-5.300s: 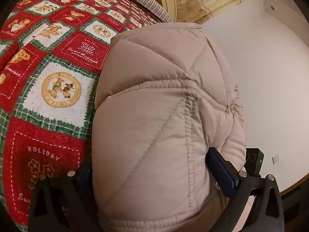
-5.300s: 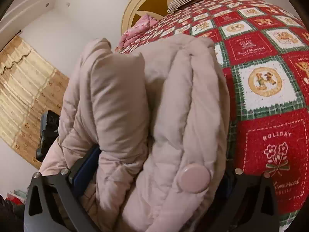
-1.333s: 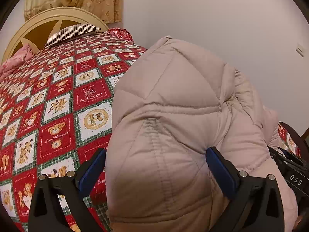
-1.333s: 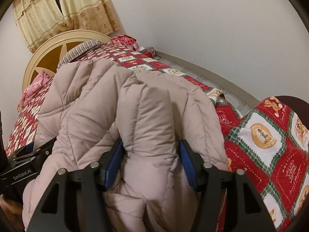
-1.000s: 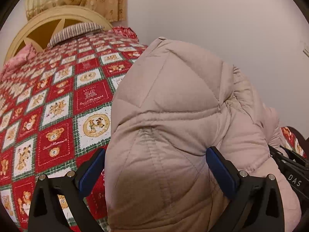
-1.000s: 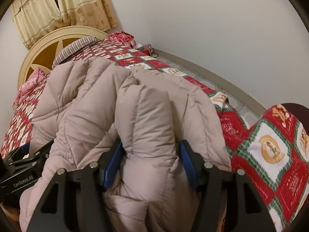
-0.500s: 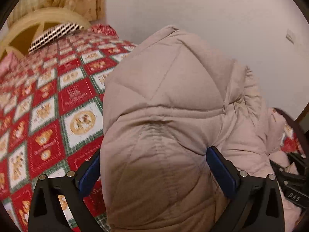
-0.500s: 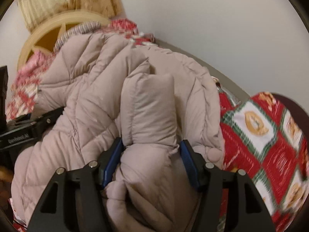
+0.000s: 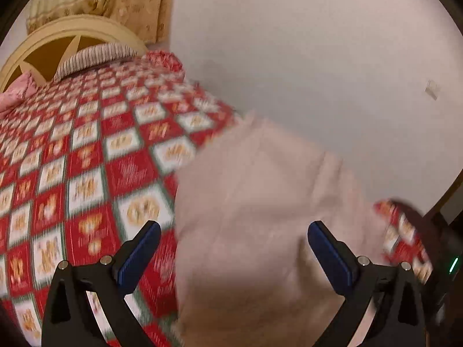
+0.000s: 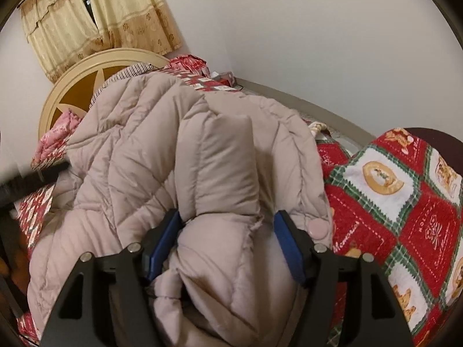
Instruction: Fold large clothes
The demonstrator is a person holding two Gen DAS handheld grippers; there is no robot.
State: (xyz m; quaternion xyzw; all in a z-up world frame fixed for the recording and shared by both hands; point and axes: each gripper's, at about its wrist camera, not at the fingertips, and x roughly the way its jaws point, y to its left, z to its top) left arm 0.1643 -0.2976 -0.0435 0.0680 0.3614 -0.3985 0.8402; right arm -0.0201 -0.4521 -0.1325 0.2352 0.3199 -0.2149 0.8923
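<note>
A bed with a rounded cream wooden headboard (image 10: 121, 57) carries everything. A red, white and green patchwork quilt (image 9: 86, 156) printed with bears and holiday motifs covers it. Directly on the quilt lies a bulky beige quilted down jacket (image 10: 150, 156), heaped near the bed's foot. At the headboard rest a striped pillow (image 9: 92, 57) and a pink floral pillow (image 10: 58, 133).
</note>
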